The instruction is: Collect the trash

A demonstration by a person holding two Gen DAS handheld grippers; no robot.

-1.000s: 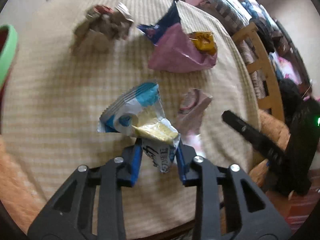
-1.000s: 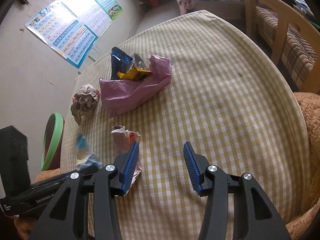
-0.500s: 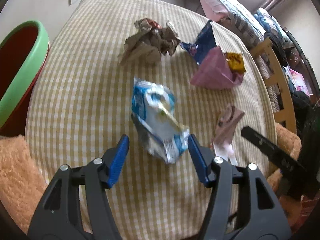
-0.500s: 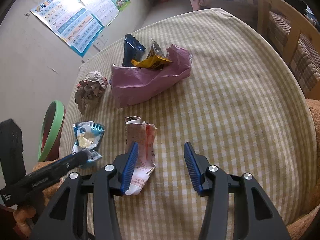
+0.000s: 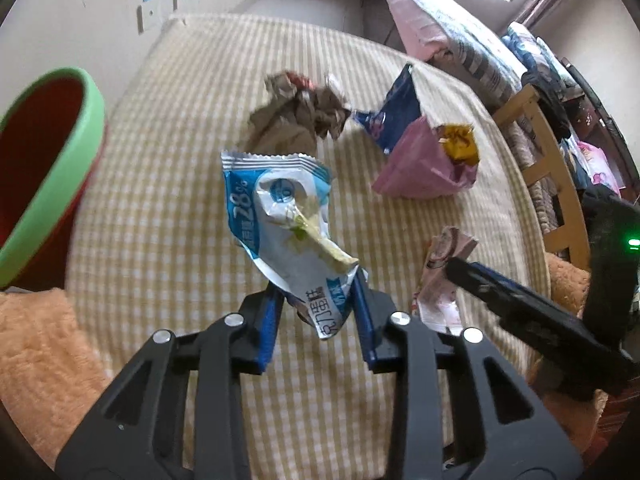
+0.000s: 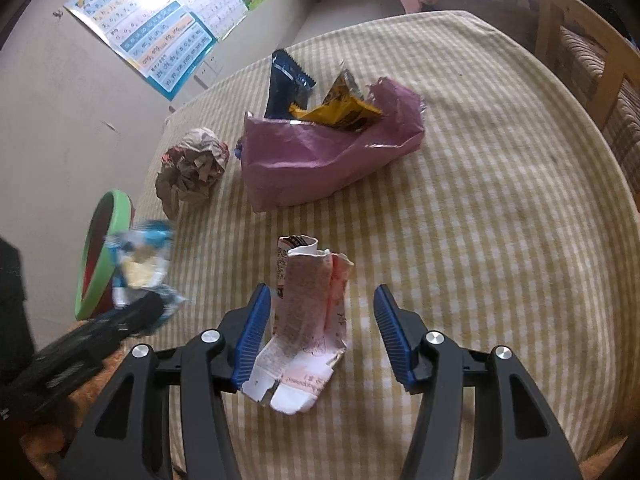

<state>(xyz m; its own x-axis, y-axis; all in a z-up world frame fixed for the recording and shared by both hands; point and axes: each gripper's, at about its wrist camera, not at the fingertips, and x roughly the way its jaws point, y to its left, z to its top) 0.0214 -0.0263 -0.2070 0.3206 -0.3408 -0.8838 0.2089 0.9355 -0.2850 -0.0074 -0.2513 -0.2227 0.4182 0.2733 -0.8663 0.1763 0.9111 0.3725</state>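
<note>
The left gripper [image 5: 318, 312] has its jaws closing, and its blue pads pinch the lower end of a blue and white snack wrapper [image 5: 286, 224], which stands up from the pads above the checked tablecloth [image 5: 168, 200]. To the left of that gripper, off the table's edge, stands a bin with a green rim [image 5: 60, 176] and a red inside. The right gripper [image 6: 320, 328] has its jaws opening; they are spread on either side of a flattened pink and white carton [image 6: 306, 320] that lies on the cloth. The left pad sits just beside the carton's edge and the right pad is well apart from it, so nothing is gripped there. Farther out on the table lies a crumpled brown paper ball [image 6: 192, 168], and to its right a pink bag [image 6: 328, 156] lies on its side with a yellow wrapper [image 6: 340, 112] sticking out of its mouth and a dark blue wrapper [image 6: 286, 84] just behind it. In the right wrist view the held wrapper shows as a blur at the left, near the bin. A poster [image 6: 160, 28] hangs on the far wall, a wooden chair [image 6: 576, 44] stands at the table's far right, and an orange fuzzy cover [image 5: 40, 360] shows at the near left edge.
</note>
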